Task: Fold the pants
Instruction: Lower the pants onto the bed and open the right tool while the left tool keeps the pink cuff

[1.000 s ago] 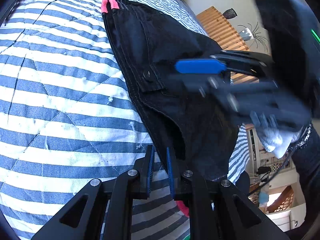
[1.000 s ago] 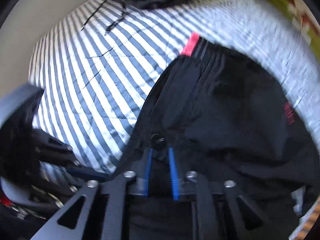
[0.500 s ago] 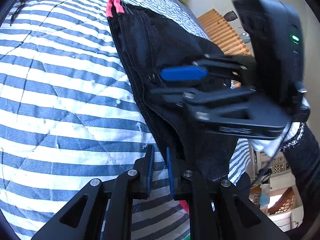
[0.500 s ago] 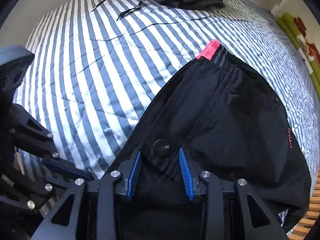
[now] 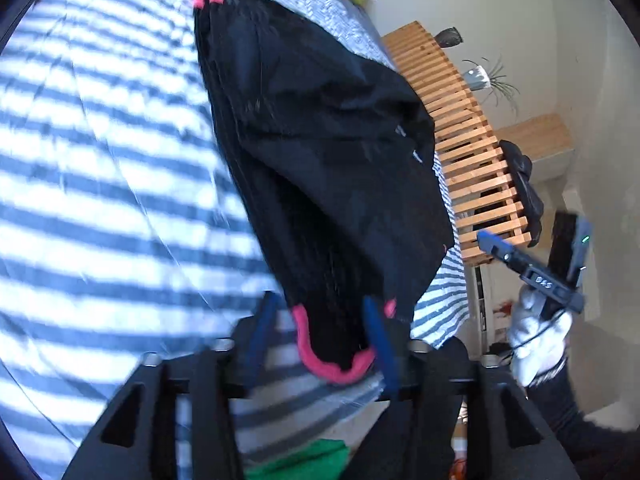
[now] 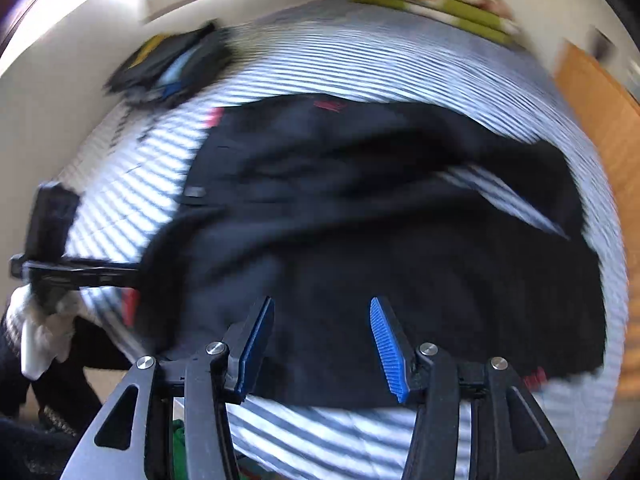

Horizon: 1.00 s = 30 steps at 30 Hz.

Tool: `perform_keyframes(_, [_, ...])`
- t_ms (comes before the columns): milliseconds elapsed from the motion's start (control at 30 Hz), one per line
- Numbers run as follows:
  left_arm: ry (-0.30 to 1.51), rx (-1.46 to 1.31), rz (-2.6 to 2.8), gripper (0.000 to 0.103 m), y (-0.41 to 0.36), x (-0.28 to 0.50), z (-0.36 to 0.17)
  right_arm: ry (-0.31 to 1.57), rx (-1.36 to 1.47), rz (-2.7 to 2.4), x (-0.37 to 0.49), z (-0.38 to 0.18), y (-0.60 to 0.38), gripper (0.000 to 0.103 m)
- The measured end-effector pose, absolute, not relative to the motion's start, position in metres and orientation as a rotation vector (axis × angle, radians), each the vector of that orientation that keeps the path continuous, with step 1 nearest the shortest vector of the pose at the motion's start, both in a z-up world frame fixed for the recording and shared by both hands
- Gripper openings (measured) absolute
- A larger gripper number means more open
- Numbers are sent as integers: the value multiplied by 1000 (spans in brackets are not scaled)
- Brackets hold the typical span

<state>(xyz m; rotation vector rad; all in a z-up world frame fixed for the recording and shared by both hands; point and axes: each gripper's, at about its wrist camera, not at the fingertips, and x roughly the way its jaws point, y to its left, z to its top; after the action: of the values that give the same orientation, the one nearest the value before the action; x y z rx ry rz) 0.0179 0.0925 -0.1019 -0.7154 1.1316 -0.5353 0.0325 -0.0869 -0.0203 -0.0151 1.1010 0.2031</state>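
Observation:
Black pants (image 5: 328,168) with pink trim lie on the blue-and-white striped bed (image 5: 100,200). My left gripper (image 5: 320,324) is open at the near end, and the pink-edged hem (image 5: 320,364) sits loose between its blue fingers. In the left wrist view my right gripper (image 5: 496,246) hangs off the bed's right side, held by a white-gloved hand (image 5: 536,336). In the right wrist view the pants (image 6: 380,220) spread wide and rumpled, the right gripper (image 6: 320,320) stands open just above their near edge, and the left gripper (image 6: 128,272) touches their left edge.
A stack of folded clothes (image 6: 172,68) sits at the bed's far corner, and green-and-red pillows (image 6: 432,4) lie along the far edge. A wooden slatted frame (image 5: 472,152) runs beside the bed. Something green (image 5: 296,460) lies below the near edge.
Both grippers have opened. The right one has pulled off the pants and away to the bed's side. The left one has shifted to the pink hem. The pants lie more spread out.

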Motion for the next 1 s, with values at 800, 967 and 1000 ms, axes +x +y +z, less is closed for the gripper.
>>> perform_keyframes(800, [1160, -627, -289, 58, 47, -9, -96, 1040, 614, -171, -2, -94, -352, 49])
perform_keyframes(967, [1219, -663, -248, 40, 76, -15, -98, 1073, 635, -220, 13, -101, -365, 49])
perform_keyframes(1000, [1221, -659, -232, 40, 84, -18, -92, 1061, 601, -210, 17, -93, -363, 49])
